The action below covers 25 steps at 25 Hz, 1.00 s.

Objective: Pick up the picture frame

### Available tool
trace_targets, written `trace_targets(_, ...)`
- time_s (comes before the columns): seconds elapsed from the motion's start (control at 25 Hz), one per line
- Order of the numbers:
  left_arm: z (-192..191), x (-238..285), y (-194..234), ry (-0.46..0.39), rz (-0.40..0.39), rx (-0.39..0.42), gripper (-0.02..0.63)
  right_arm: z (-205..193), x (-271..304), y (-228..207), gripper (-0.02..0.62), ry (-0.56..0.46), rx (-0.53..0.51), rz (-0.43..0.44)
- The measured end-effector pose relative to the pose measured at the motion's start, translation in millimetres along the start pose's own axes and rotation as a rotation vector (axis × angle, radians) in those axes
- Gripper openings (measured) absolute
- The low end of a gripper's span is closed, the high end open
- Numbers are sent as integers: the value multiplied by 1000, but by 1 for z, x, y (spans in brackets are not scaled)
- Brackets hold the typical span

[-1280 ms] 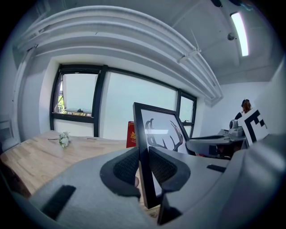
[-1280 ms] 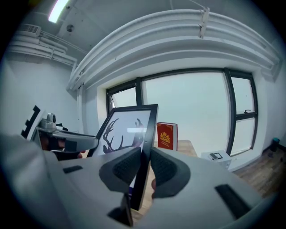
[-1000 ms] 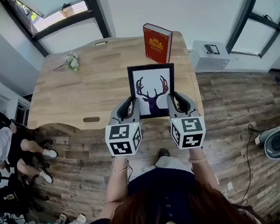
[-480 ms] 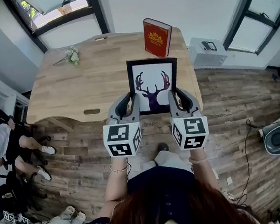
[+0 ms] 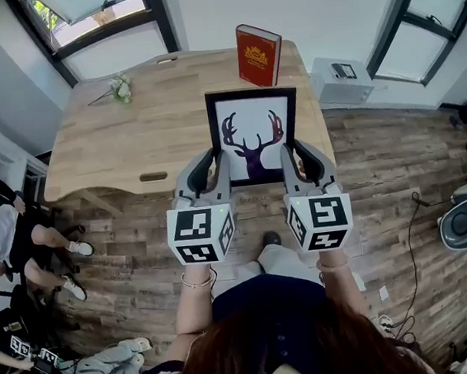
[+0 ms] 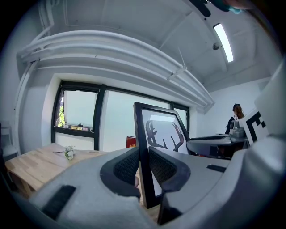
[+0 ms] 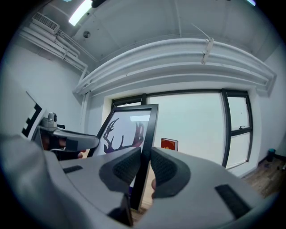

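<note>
One frame (image 5: 252,113), black-edged with a deer print, is seen at the centre of the head view, over the near edge of the one table (image 5: 122,148). Two grippers are counted.

- Left gripper (image 5: 217,165): jaws are clamped on the frame's left edge, pads pressed on both faces.
- Right gripper (image 5: 295,157): jaws are clamped likewise on the right edge.

One red book (image 5: 258,54) is stood upright at the table's far edge, upper centre. One flower sprig (image 5: 121,90) is laid at upper left, well apart from the frame.
</note>
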<state>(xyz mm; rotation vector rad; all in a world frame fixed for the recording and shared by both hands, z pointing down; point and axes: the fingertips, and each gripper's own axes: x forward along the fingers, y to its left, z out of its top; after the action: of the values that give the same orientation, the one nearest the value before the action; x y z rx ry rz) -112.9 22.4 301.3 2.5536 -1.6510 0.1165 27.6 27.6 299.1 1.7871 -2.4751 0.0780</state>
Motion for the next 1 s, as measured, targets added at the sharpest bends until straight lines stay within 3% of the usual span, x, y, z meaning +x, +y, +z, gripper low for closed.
trace_targets(0.52, 1, -32, -12, -23, -5, 6, 81, 2, -32, 13, 74, -16, -13, -11)
trace_targets(1.0, 4, -31, -16, -37, 0, 11, 81, 6, -34, 9, 74, -32, -19, -9)
